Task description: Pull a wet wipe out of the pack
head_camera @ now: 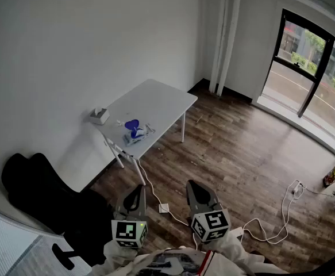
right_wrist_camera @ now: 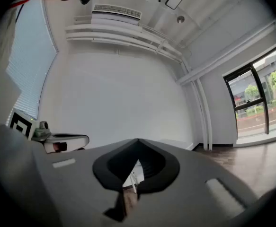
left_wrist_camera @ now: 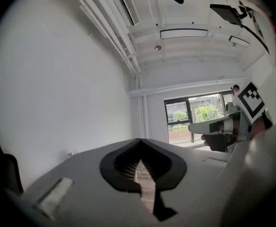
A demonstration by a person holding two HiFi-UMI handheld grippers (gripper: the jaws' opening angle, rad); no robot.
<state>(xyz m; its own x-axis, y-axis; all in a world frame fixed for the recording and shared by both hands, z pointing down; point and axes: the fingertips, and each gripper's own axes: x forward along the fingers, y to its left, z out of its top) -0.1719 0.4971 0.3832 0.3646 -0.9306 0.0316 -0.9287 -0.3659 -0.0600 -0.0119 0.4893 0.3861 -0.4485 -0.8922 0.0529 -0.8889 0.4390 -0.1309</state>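
Where both claws sit: low at the head view's bottom edge, side by side, close to the person's body, left gripper [head_camera: 136, 190] and right gripper [head_camera: 195, 186] pointing level toward the table [head_camera: 161, 99]
left gripper jaws: together, tips meeting, nothing between them
right gripper jaws: together, nothing between them
table: white, set against the wall, across the wooden floor [head_camera: 236, 154], well apart from both claws
white pack [head_camera: 99, 116]: on the table's left corner by the wall, pale tuft sticking up from its top; too small to confirm as wipes
pack versus claws: far ahead, up and left of the left gripper, touched by neither claw
blue-and-white item [head_camera: 134, 132]: near the table's front edge, right of the white pack, apart from it
office chair [head_camera: 35, 183]: black, left of the left gripper
cable [head_camera: 270, 226]: white, looping over the floor to the right of the right gripper
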